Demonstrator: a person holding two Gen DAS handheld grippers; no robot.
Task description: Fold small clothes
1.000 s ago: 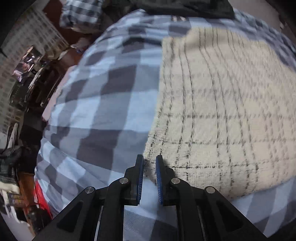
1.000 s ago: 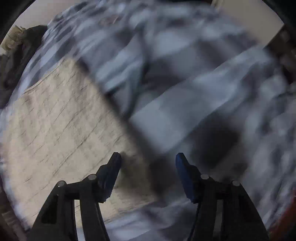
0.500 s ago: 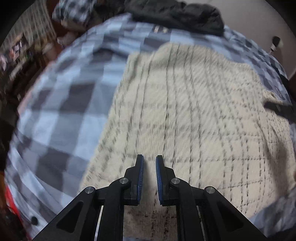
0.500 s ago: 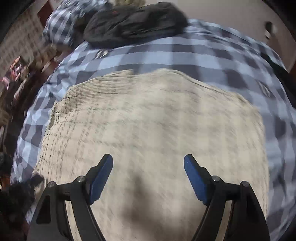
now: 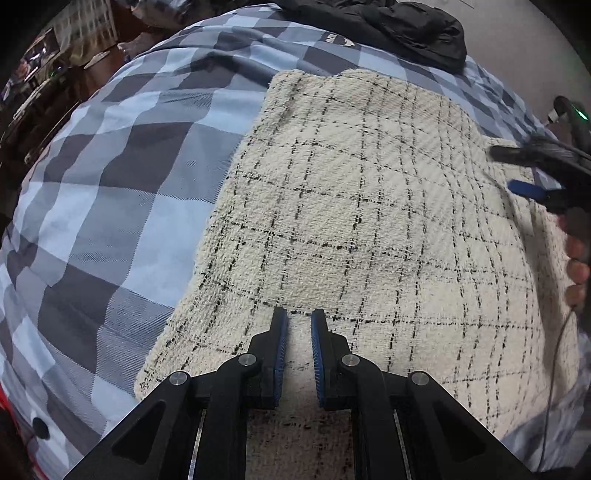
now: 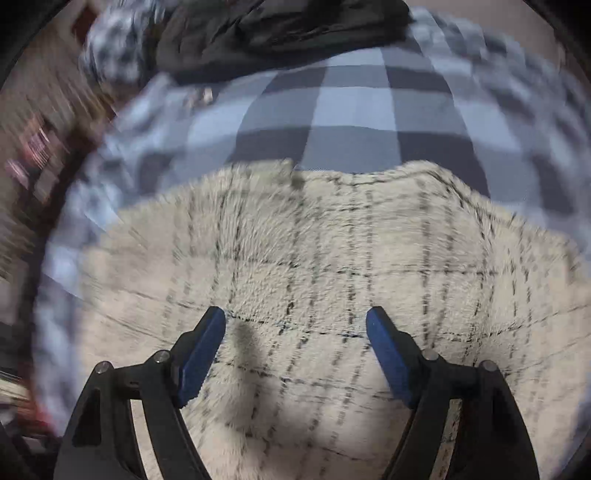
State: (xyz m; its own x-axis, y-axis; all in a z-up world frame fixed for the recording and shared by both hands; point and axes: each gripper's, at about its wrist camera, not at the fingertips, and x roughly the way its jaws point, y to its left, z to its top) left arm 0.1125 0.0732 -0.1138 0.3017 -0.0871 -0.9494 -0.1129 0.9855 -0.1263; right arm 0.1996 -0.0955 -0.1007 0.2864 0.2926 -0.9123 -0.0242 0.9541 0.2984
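Observation:
A cream tweed garment with a thin black check (image 5: 369, 221) lies flat on a blue and grey checked bedspread (image 5: 110, 221). My left gripper (image 5: 297, 321) hovers over the garment's near edge, its blue pads almost together with a narrow gap and nothing between them. My right gripper (image 6: 295, 321) is open wide above the same garment (image 6: 314, 258), empty; the right wrist view is blurred. The right gripper also shows at the right edge of the left wrist view (image 5: 532, 173), over the garment's right side.
A black jacket (image 5: 388, 26) lies heaped at the far end of the bed, also in the right wrist view (image 6: 277, 33). A checked pillow (image 6: 118, 48) sits at the far left. Cluttered dark furniture (image 5: 44, 74) stands off the bed's left side.
Both grippers swung from the garment's side edges to over its body. The left stayed nearly closed, the right stayed open. The garment lies flat as before.

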